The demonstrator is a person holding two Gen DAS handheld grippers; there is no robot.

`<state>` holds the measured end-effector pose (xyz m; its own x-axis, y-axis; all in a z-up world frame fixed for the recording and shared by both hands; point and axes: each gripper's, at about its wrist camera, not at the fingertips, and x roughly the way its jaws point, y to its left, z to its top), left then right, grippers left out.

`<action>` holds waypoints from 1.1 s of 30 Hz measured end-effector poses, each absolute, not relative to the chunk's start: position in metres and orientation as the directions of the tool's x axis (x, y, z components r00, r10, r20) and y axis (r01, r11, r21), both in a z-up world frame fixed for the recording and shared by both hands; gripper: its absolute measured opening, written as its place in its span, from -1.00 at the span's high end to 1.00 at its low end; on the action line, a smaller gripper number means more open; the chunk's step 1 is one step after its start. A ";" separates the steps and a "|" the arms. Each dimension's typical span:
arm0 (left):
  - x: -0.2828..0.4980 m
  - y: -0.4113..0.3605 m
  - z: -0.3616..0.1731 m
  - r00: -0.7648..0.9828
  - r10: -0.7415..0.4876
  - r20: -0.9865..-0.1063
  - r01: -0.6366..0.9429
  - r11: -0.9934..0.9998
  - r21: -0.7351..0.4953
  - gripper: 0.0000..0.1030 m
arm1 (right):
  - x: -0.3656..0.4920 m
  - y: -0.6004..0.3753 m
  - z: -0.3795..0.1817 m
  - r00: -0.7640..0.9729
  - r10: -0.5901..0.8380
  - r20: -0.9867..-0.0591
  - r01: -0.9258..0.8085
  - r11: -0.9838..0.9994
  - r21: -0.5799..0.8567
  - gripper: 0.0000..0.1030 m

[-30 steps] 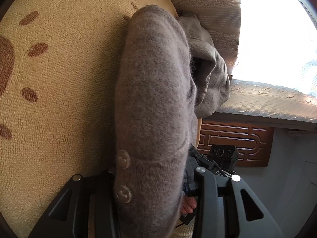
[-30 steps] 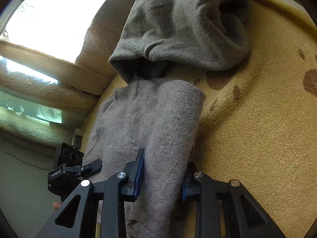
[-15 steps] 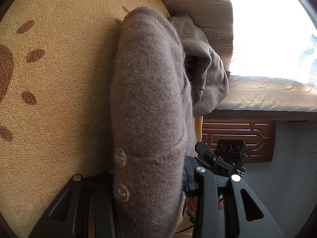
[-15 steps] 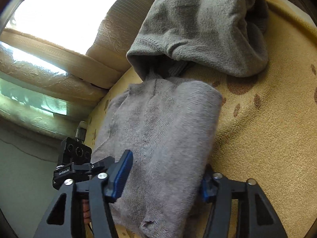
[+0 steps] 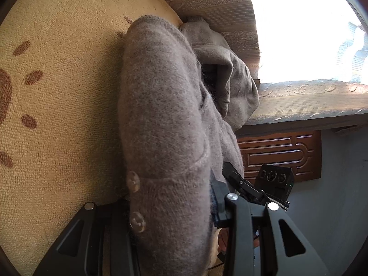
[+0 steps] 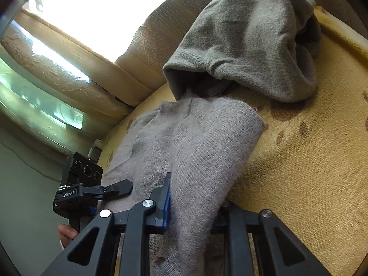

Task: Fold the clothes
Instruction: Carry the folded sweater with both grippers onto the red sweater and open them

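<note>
Only the left view shows the cardigan buttons; the right view reads "GenRobot.AI" on the left tongs. Both tongs, the left tongs and the right tongs, clamp the cardigan, the right having just closed on it.

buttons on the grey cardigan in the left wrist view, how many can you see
2, both on the cardigan edge near the left gripper: upper button, lower button. More may be hidden in the folds.

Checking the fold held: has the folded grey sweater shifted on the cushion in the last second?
No. The sweater still ends beside the same brown spots on the cushion.
</note>
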<state>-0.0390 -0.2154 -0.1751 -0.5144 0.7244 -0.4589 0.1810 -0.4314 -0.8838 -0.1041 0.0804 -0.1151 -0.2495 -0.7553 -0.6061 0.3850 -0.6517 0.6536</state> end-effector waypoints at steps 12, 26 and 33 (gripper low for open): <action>0.001 -0.246 -0.106 -0.614 0.672 -0.413 0.089 -0.461 -0.883 0.22 | -0.068 0.053 -0.052 -0.278 -0.796 -0.538 0.498 -0.598 0.628 0.58; 0.174 -0.417 -0.060 -0.828 0.358 -0.433 0.223 -0.498 -0.838 0.22 | 0.010 -0.148 -0.019 -0.038 -0.880 -0.473 0.695 -0.364 0.621 0.57; 0.324 -0.510 -0.049 -0.880 0.068 -0.470 0.393 -0.453 -0.800 0.22 | 0.094 -0.299 -0.025 0.195 -0.881 -0.431 0.768 -0.137 0.626 0.57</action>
<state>0.3242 -0.5104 -0.0488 -0.8801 0.0676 -0.4700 0.3926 -0.4532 -0.8003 0.0940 -0.2987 -0.0248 0.1947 -0.8809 -0.4314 0.7677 -0.1369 0.6260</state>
